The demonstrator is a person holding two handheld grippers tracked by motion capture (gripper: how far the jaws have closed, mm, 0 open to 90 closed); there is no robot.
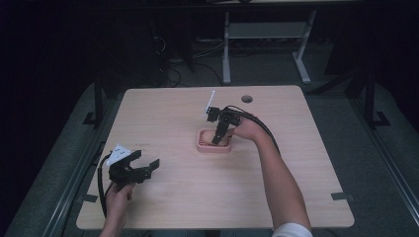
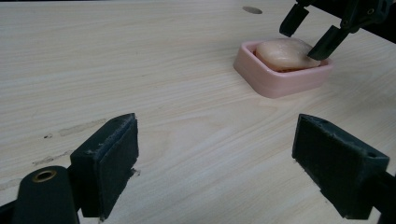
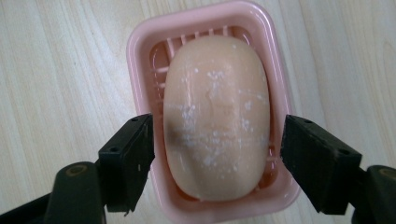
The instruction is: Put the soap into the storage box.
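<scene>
Right now we have our right gripper (image 3: 217, 154) lowered over a pink soap dish (image 3: 140, 56) near the middle of the wooden surface (image 1: 173, 197). In that dish lies a pale, oval bar of soap (image 3: 217, 116), flecked with white. Our right gripper's jaws are spread, one on each side of the bar; the left-hand jaw in the right gripper view sits just at the soap's edge, the other stands a little off it, over the dish's rim. Whether either pad actually touches the soap we cannot tell.

Our left gripper (image 1: 143, 165) rests well apart, near the surface's front left corner, jaws spread wide with nothing between them. From its own view we see the soap dish (image 2: 280, 79) farther off, with the right gripper (image 2: 310, 35) poised over the soap (image 2: 280, 52).
</scene>
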